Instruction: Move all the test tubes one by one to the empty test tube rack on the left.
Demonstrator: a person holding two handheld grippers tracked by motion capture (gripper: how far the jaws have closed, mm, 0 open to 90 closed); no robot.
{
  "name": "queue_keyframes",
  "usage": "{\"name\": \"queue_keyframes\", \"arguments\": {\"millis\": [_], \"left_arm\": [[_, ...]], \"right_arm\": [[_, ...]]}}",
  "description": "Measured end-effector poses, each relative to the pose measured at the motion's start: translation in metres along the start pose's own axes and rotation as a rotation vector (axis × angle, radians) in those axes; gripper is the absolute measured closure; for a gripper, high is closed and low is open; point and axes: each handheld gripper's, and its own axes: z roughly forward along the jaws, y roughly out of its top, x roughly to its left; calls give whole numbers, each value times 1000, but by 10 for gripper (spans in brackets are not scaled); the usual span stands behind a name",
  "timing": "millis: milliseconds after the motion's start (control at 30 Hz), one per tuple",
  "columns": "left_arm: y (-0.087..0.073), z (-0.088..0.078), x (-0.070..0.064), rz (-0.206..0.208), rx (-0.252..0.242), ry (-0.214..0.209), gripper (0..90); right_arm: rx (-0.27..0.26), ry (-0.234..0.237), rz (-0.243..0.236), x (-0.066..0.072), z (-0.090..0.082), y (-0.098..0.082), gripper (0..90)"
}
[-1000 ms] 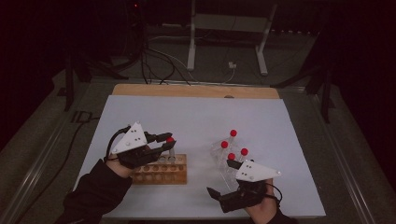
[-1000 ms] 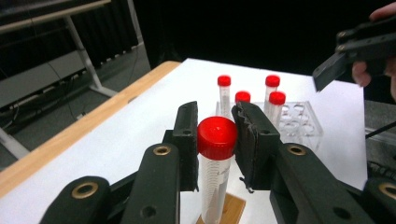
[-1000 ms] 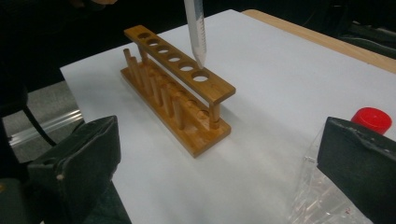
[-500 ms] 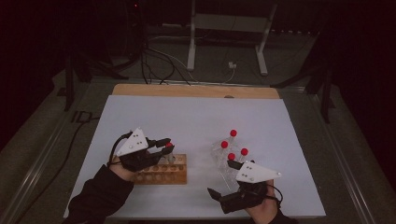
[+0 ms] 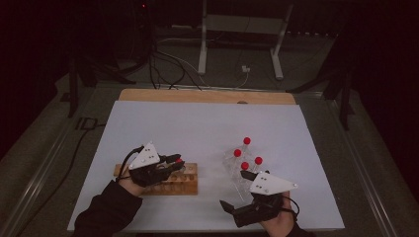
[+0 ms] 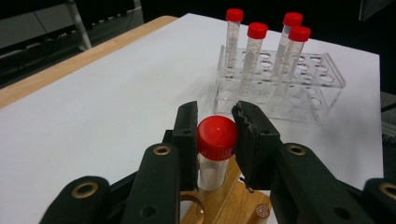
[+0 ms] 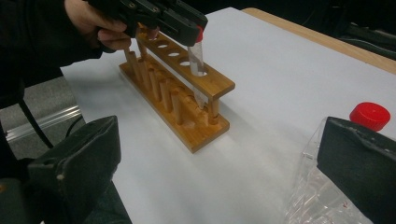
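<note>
The left gripper (image 6: pixel 215 135) clamped a light, slippery plastic tube (image 6: pixel 212 163) just under its red cap (image 6: pixel 216 137), its tip through the end hole of the wooden rack (image 7: pixel 180 88) on the desk (image 5: pixel 197 128). The right gripper (image 7: pixel 219 154) gaped, holding nothing, beside the clear rack (image 6: pixel 299 88).

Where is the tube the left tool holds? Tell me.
The tube is clamped just below its red cap by the left tool, partly lowered into an end hole of the wooden rack at the table's near left; the clear rack stands beyond.
</note>
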Motion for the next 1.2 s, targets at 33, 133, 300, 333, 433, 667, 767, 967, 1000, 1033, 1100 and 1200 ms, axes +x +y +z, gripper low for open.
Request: {"name": "queue_keyframes", "arguments": {"millis": [33, 133, 300, 333, 433, 667, 767, 967, 1000, 1033, 1100, 1200], "left_arm": [[0, 0, 0, 1, 5, -1, 720], [0, 4, -1, 9, 29, 3, 720], [-1, 5, 0, 0, 29, -3, 719], [-1, 5, 0, -3, 30, -3, 719], [-2, 4, 3, -40, 29, -6, 717], [-3, 3, 6, -58, 37, -7, 715], [-2, 3, 6, -56, 48, -8, 704], [0, -3, 4, -65, 11, -27, 424], [1, -5, 3, -66, -5, -32, 360], [3, -8, 2, -69, -14, -42, 290], [5, -13, -1, -64, -27, -47, 160], [7, -18, -6, -54, -39, -75, 70]], "right_arm": [[0, 0, 0, 0, 0, 0, 0], [0, 3, -3, 0, 0, 0, 0], [2, 4, -4, 0, -1, 0, 0], [1, 3, -1, 1, -1, 1, 0], [-4, 3, -2, 1, -2, 1, 0], [-11, 1, -5, 1, -4, 3, 0], [-13, 0, -9, 0, -5, 4, 0], [-28, -9, -7, -3, -10, 7, 0], [-35, -13, -5, -4, -12, 8, 0], [-42, -18, -7, -5, -13, 8, 0], [-48, -26, -1, -9, -17, 9, 0], [-56, -44, 15, -19, -24, 11, 0]]}}
